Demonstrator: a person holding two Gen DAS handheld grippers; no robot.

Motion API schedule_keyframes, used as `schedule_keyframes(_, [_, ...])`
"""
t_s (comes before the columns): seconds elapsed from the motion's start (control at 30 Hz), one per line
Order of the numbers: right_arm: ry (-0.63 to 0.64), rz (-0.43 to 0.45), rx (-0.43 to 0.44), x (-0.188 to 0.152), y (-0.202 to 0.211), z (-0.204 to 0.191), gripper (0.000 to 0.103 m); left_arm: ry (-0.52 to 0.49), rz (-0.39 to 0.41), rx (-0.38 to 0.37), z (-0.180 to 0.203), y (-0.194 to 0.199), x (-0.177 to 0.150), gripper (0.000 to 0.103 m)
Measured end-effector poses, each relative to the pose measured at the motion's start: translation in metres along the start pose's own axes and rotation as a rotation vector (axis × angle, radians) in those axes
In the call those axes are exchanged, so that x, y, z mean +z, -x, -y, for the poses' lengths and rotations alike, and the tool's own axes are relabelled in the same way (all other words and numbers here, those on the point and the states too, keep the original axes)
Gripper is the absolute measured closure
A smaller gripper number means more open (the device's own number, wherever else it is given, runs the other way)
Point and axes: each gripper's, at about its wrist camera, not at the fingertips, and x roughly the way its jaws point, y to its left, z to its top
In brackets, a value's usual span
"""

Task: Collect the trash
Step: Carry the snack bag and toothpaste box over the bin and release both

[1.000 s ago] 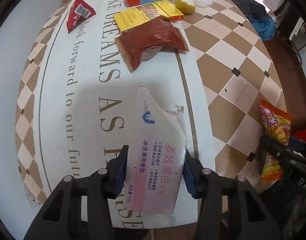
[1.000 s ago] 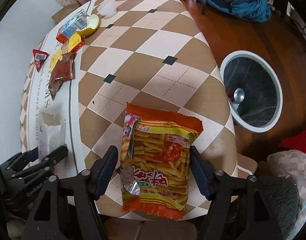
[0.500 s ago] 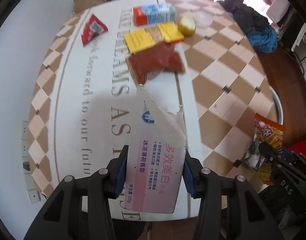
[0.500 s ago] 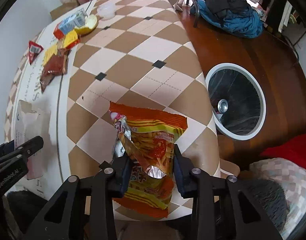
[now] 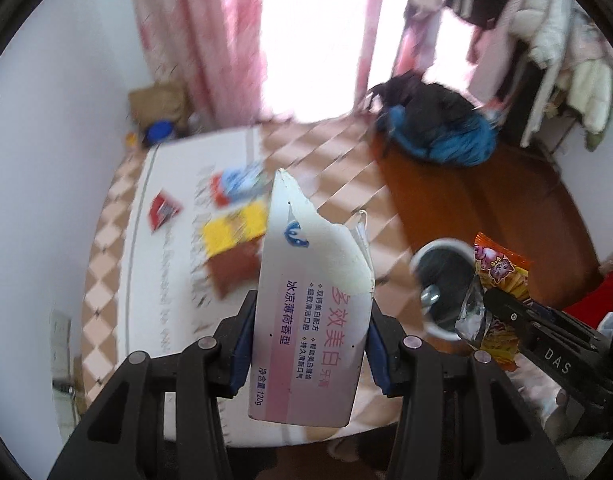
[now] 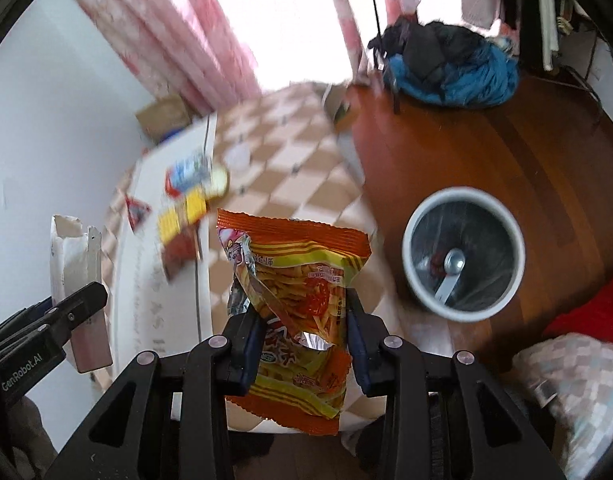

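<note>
light: bright, from the window [image 5: 318,36], glaring white | blur: bench [image 6: 290,152] and curtains [image 5: 194,32] smeared | edges: round, bent, black corners

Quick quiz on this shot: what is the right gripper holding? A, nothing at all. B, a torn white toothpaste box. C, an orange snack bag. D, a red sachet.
C: in the right wrist view the right gripper is clamped on the orange snack bag, both pads pressing its sides, while the left gripper holds the torn white box.

pink curtains [image 5: 202,40] hang behind a blue-black clothes heap [image 6: 450,64] on the wooden floor [image 6: 526,152].
</note>
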Motion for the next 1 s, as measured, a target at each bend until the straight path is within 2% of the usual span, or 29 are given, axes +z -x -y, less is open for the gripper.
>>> schedule_keyframes(0.1, [-0.032,0.063,0.006,0.020,0.034,0.028,0.064,-0.040,0.035,-0.052,0.035,0.006,0.018,0.059])
schedule_keyframes(0.2, [-0.061,0.103,-0.002,0.038,0.058,0.063,0.064,-0.076,0.037,-0.108,0.074,-0.005,0.033,0.059])
schedule_keyframes(0.33, [-0.115,0.127,-0.040,0.058,0.073,0.120,0.064,-0.085,-0.026,-0.202,0.125,-0.050,0.049,0.059])
schedule_keyframes(0.4, [-0.133,0.115,-0.074,0.064,0.068,0.148,0.064,-0.078,-0.090,-0.260,0.149,-0.084,0.055,0.059])
schedule_keyframes(0.53, [-0.195,0.048,-0.133,0.067,0.031,0.214,0.064,-0.075,-0.238,-0.350,0.186,-0.158,0.058,0.059])
schedule_keyframes(0.6, [-0.224,0.002,-0.140,0.064,0.011,0.242,0.064,-0.075,-0.310,-0.359,0.197,-0.197,0.057,0.059])
schedule_keyframes(0.8, [-0.291,-0.133,-0.141,0.051,-0.067,0.300,0.065,-0.072,-0.455,-0.298,0.212,-0.288,0.049,0.057])
schedule_keyframes(0.97, [-0.315,-0.217,-0.149,0.042,-0.127,0.325,0.065,-0.060,-0.541,-0.250,0.213,-0.332,0.035,0.056])
schedule_keyframes(1.0, [-0.314,-0.237,-0.152,0.042,-0.140,0.327,0.064,-0.058,-0.551,-0.240,0.213,-0.338,0.033,0.049])
